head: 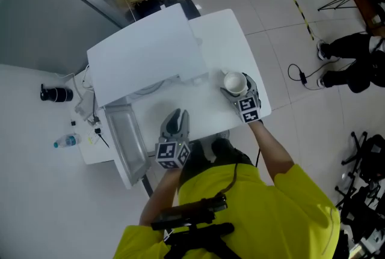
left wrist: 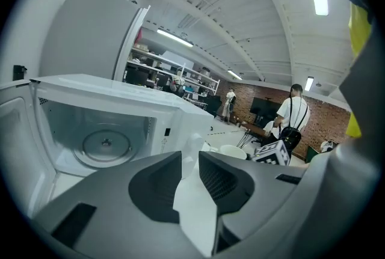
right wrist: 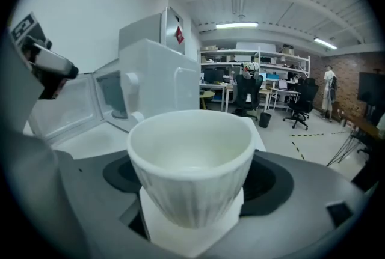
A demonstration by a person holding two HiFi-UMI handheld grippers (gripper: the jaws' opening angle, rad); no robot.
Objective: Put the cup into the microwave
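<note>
Closing on the cup (right wrist: 191,161) standing between its jaws, the right gripper (head: 238,91) flanks the ribbed wall without clamping yet, ready to lift. The microwave (head: 150,53) gapes open to its left. The left gripper (head: 176,121) idles empty, barely parted.

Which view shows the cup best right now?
Right gripper view: the cup fills the frame, showing its rim, ribbed wall and empty inside. Head view: the cup is small, seen from above, on the table. Left gripper view: only its rim, far off.
</note>
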